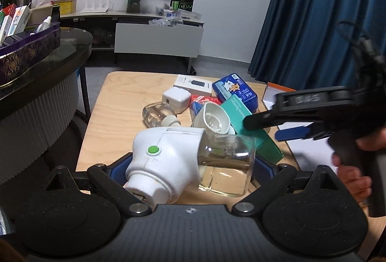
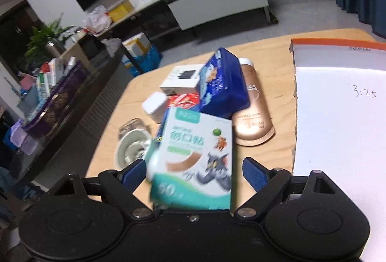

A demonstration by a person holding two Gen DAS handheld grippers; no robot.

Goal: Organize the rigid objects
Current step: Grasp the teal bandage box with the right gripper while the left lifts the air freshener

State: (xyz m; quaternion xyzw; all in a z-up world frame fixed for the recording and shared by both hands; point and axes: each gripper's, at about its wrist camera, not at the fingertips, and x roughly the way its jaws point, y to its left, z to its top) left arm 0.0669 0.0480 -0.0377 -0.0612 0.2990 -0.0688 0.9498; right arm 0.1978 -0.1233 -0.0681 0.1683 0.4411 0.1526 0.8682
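My left gripper (image 1: 190,172) is shut on a white plug-in repellent device with a green button and a clear liquid bottle (image 1: 173,160), held above the wooden table (image 1: 115,117). My right gripper (image 2: 194,175) is open around a teal bandage box (image 2: 193,160) with a cartoon cat; the jaws stand apart from its sides. The right gripper also shows in the left wrist view (image 1: 267,127), over that teal box (image 1: 243,122). The pile holds a blue tin (image 2: 224,83), a white cup (image 1: 214,119), a clear bottle (image 1: 156,114), a white charger (image 1: 175,99) and a beige cream tube (image 2: 253,114).
A white box with an orange edge (image 2: 337,102) lies at the table's right. A white adapter box (image 2: 181,78) and a red pack (image 2: 185,100) sit in the pile. A dark glass table with a purple tray (image 1: 29,49) stands at left. Blue curtain (image 1: 313,20) at right.
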